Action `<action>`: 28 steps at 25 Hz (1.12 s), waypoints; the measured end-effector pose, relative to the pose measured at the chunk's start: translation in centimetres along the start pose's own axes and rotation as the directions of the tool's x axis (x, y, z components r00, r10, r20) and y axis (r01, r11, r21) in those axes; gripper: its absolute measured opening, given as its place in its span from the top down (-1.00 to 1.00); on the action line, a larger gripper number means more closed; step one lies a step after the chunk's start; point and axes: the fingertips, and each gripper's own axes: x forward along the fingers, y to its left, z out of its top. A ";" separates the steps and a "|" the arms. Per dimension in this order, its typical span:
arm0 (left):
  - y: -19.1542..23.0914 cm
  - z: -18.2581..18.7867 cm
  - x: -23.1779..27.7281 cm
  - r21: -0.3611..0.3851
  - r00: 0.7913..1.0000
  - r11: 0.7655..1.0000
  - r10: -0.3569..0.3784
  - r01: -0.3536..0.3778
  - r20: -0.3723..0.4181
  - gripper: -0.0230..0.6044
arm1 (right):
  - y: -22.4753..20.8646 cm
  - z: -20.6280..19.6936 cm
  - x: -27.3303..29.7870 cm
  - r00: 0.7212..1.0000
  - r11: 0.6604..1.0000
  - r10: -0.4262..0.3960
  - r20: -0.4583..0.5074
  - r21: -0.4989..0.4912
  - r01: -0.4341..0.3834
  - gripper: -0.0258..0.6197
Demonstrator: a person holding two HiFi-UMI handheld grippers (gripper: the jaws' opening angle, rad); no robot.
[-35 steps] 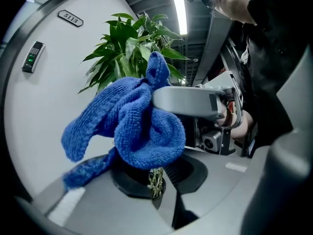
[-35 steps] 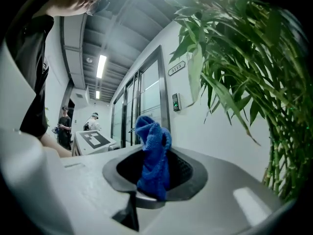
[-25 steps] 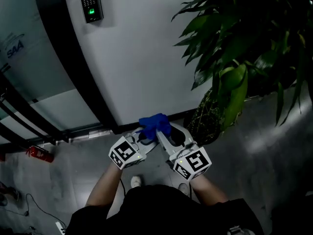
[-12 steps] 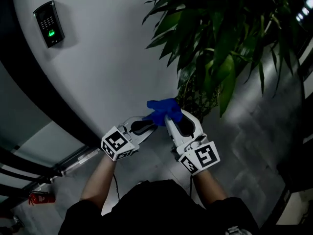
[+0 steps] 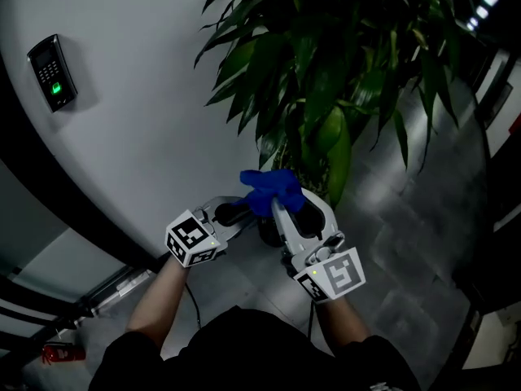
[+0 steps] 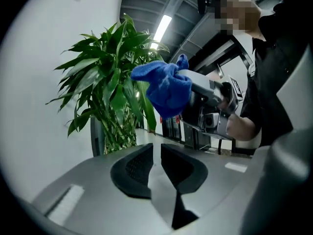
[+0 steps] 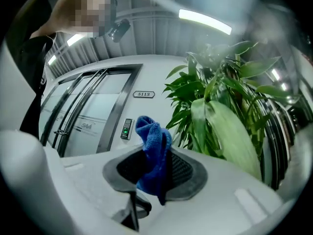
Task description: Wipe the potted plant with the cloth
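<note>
Saw blue cloth [image 7: 151,146] clenched in right hand-held gripper [image 7: 154,173], bunched up above the jaws, close to the potted plant's [image 5: 326,72] lower leaves but not touching. Found left hand-held gripper [image 6: 155,160] nearly closed on nothing, just beside the right. Judged risks: could snag cloth on a stiff leaf edge and tug it loose; could bend or tear the broad leaf [image 7: 230,131] if pressed with no support behind.

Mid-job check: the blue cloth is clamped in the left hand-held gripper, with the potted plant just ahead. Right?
Not quite. The cloth is clamped in the right hand-held gripper, as the right gripper view shows; the left hand-held gripper holds nothing. The potted plant is just ahead.
</note>
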 end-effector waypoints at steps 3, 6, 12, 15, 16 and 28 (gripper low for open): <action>0.2 -0.6 1.2 0.036 0.998 0.999 -0.018 0.020 -0.066 0.74 | -0.4 1.8 0.4 0.999 1.000 0.012 0.043 -0.008 -0.011 0.58; 1.2 -1.4 1.9 0.054 0.995 0.998 -0.018 0.023 -0.096 0.73 | -0.5 3.1 0.6 0.997 1.000 0.027 0.076 -0.016 -0.026 0.58; 3.9 -4.0 3.3 -0.008 0.995 0.998 -0.058 0.057 -0.078 0.72 | -1.3 3.4 1.4 0.996 0.998 -0.030 0.081 -0.047 0.034 0.58; 7.3 -5.2 4.2 -0.031 0.995 0.999 -0.043 0.040 -0.086 0.72 | -1.6 3.9 3.2 0.993 0.990 -0.080 0.090 -0.107 0.089 0.58; 8.7 -5.2 4.7 -0.030 0.995 0.999 -0.035 0.032 -0.089 0.72 | -1.8 4.1 3.9 0.990 0.986 -0.103 0.097 -0.121 0.114 0.58; 13.7 3.1 12.0 0.179 0.984 0.968 -0.179 0.173 0.019 0.75 | -4.7 5.9 8.7 0.889 0.864 -0.409 0.207 -0.226 0.450 0.58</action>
